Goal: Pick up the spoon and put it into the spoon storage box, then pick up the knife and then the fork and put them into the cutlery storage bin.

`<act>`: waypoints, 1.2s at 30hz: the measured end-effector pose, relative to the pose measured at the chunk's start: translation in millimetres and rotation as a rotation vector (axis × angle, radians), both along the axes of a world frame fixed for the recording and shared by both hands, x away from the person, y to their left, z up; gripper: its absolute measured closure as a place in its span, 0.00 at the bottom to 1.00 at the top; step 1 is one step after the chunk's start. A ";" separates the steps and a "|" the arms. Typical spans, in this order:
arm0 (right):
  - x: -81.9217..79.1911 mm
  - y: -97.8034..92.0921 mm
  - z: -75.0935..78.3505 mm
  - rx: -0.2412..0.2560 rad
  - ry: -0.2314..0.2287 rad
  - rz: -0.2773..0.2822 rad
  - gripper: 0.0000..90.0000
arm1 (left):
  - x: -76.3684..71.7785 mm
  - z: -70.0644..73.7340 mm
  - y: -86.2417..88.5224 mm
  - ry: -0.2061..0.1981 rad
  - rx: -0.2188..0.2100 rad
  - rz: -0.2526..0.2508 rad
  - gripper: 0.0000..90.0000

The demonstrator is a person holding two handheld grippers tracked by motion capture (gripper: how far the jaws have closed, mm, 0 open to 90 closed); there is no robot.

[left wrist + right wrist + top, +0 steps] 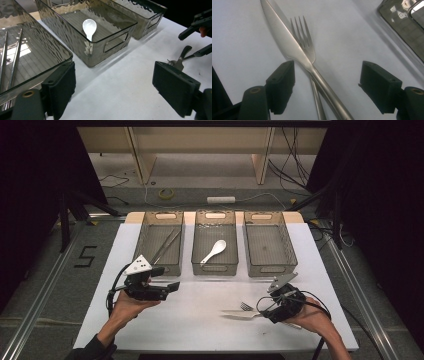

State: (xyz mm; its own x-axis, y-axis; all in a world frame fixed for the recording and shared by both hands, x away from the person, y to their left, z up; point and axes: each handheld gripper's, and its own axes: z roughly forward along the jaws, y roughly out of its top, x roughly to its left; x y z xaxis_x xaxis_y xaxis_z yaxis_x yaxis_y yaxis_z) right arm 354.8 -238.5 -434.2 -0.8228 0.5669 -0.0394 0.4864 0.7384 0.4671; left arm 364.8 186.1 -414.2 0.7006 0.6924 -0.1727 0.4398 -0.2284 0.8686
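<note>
At lower right of the high view, the right claw gapes wide over the slim steel knife crossing the steel fork on the white bench; stiff, slick, best pinched at the handle.

Bright, evenly lit tabletop amid dark, slightly soft surroundings

Three clear bins in a row at the far side of a white table. In the left bin a pair of metal chopsticks, in the middle bin a white spoon, in the right bin just bare ribbed floor. Behind the table, a roll of yellow tape and a white power strip down on the floor.
</note>
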 end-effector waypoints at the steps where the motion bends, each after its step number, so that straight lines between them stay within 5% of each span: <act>1: 0.7 0.5 -0.3 -0.005 0.004 0.001 0.33 | -0.7 0.2 0.9 -0.001 -0.003 0.001 0.20; 18: 4.9 6.5 -8.6 -0.098 0.063 0.036 0.39 | -13.6 -1.3 2.6 -0.019 -0.002 -0.010 0.18; 36: 6.9 7.1 -17.4 -0.138 0.105 0.053 0.48 | -18.9 -1.1 3.4 -0.035 -0.006 -0.018 0.18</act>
State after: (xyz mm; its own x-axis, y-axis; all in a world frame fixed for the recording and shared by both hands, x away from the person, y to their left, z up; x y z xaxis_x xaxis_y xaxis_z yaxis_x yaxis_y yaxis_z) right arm 361.7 -231.4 -451.7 -0.8552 0.5177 -0.0266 0.4856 0.8181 0.3081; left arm 346.0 189.5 -415.3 0.7183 0.6788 -0.1525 0.4054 -0.2301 0.8847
